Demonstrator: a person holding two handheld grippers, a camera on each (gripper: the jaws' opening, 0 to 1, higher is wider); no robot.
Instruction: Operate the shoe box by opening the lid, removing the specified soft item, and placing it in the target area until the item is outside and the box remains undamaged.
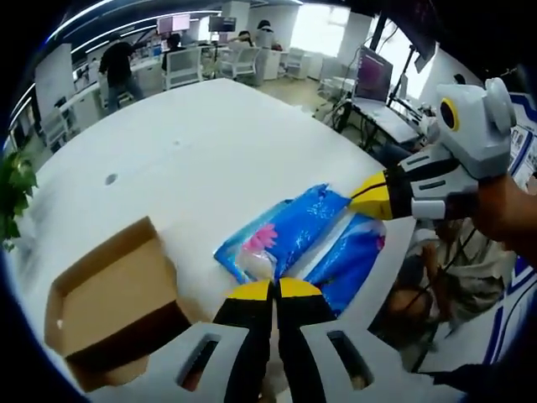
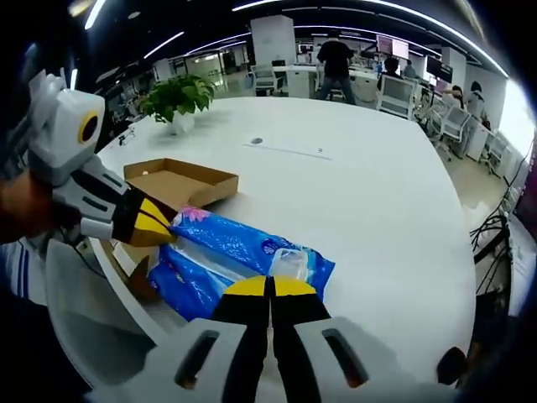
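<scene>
Two blue plastic soft packs [image 1: 289, 227] [image 2: 226, 243] lie side by side on the white table [image 1: 193, 143] [image 2: 361, 193], near its edge. The open brown cardboard shoe box [image 1: 117, 298] [image 2: 180, 180] stands just beside them, flaps up. My left gripper [image 1: 273, 290] [image 2: 164, 227] has its jaws pressed together at the pink-flowered end of the upper pack. My right gripper [image 2: 270, 287] [image 1: 362, 195] is shut at that pack's opposite, clear-film end. A hand holding the right gripper shows in the left gripper view.
A potted plant [image 2: 176, 96] [image 1: 13, 189] stands at the table's far side. A small round port [image 1: 111, 179] [image 2: 257, 141] is set in the tabletop. People, chairs and monitors [image 1: 373, 75] fill the office behind. The table edge runs close under the packs.
</scene>
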